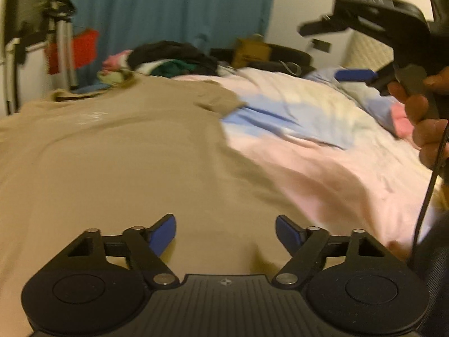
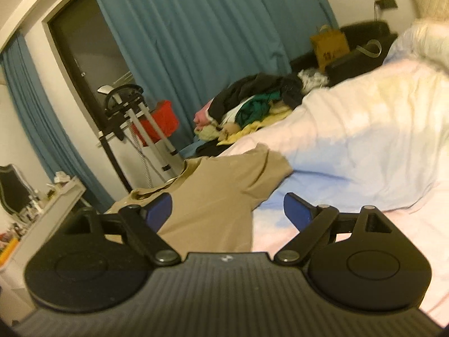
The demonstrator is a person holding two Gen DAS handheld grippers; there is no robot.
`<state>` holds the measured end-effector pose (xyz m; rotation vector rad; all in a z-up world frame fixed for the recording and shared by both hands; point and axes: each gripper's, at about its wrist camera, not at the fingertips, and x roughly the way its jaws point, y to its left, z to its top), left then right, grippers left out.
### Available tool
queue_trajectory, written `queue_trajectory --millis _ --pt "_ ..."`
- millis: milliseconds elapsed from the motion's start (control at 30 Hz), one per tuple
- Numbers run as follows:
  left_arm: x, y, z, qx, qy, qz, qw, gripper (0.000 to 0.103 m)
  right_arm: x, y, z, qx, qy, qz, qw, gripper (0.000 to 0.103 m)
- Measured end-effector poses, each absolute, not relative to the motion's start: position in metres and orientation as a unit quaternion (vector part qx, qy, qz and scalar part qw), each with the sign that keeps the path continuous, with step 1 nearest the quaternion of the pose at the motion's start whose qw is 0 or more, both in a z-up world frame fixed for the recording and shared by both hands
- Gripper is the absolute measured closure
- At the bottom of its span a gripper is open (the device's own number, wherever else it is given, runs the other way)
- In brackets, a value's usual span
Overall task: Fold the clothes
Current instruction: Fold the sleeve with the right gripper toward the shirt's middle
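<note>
A tan T-shirt (image 1: 118, 151) lies spread flat on the bed, collar at the far end; it also shows in the right wrist view (image 2: 216, 193). My left gripper (image 1: 226, 231) is open and empty, low over the shirt's near part. My right gripper (image 2: 227, 210) is open and empty, above the shirt's right side and sleeve. In the left wrist view the right gripper (image 1: 355, 74) is held in a hand at the upper right, above the bedding, away from the shirt.
The bed has a pink, blue and white duvet (image 1: 322, 140). A pile of mixed clothes (image 2: 252, 106) sits at the bed's far end. A tripod (image 2: 140, 129), a red bin (image 2: 162, 118) and blue curtains (image 2: 196, 42) stand behind. A white shelf (image 2: 50, 207) is at left.
</note>
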<state>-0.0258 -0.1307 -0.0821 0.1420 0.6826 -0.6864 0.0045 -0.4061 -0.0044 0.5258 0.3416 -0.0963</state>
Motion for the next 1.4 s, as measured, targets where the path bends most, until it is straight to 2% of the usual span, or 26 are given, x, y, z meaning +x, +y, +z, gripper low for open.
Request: queue_trajectory --millis 167,233,367,433,467,500,533,767,867,933,1000,1100,1133,1200,1400 --pt "-0.039 -0.182 -0.098 0.085 0.351 -0.39 0.847 0.039 -0.006 -0.42 -0.004 0.264 0.147 -0.064 0.951 0.015" --pt "-0.044 -0.201 -0.111 0.11 0.372 -0.401 0.83 0.046 -0.008 -0.426 -0.006 0.269 0.143 -0.066 0.95 0.015" --pt "-0.055 -0.22 -0.133 0.154 0.375 -0.409 0.818 0.05 -0.004 -0.433 -0.016 0.282 0.155 -0.06 0.945 0.015" --pt "-0.058 -0.221 -0.139 0.162 0.371 -0.408 0.818 0.078 0.0 -0.433 -0.019 0.285 0.16 -0.056 0.943 0.015" --pt "-0.06 -0.222 -0.142 0.166 0.369 -0.407 0.819 0.084 0.002 -0.433 -0.02 0.285 0.161 -0.055 0.943 0.015" --pt "-0.062 -0.223 -0.143 0.17 0.366 -0.406 0.82 0.094 0.004 -0.433 -0.021 0.285 0.162 -0.054 0.943 0.015" --pt "-0.063 -0.224 -0.142 0.173 0.361 -0.404 0.823 0.098 0.005 -0.434 -0.022 0.286 0.161 -0.051 0.943 0.015" --pt "-0.07 -0.226 -0.119 0.126 0.355 -0.419 0.826 0.101 0.003 -0.447 -0.025 0.328 0.126 -0.025 0.936 0.014" --pt "-0.063 -0.231 -0.134 0.074 0.397 -0.456 0.793 0.103 0.006 -0.453 -0.028 0.354 0.121 -0.01 0.927 0.014" --pt "-0.062 -0.234 -0.141 0.074 0.402 -0.459 0.789 0.103 0.01 -0.456 -0.033 0.377 0.126 0.002 0.918 0.014" --pt "-0.062 -0.232 -0.139 0.096 0.393 -0.445 0.799 0.1 0.017 -0.458 -0.038 0.397 0.133 0.011 0.908 0.013" --pt "-0.051 -0.211 -0.126 0.078 0.402 -0.426 0.806 0.085 0.036 -0.458 -0.042 0.416 0.145 0.025 0.898 0.013" --pt "-0.046 -0.201 -0.119 0.073 0.402 -0.415 0.813 0.065 0.044 -0.46 -0.043 0.419 0.147 0.029 0.896 0.013" --pt "-0.039 -0.18 -0.106 0.076 0.395 -0.377 0.834 0.037 0.062 -0.464 -0.046 0.428 0.144 0.036 0.891 0.013" --pt "-0.005 -0.11 -0.08 0.062 0.366 -0.268 0.889 0.025 0.143 -0.473 -0.092 0.439 0.181 0.03 0.879 0.013"
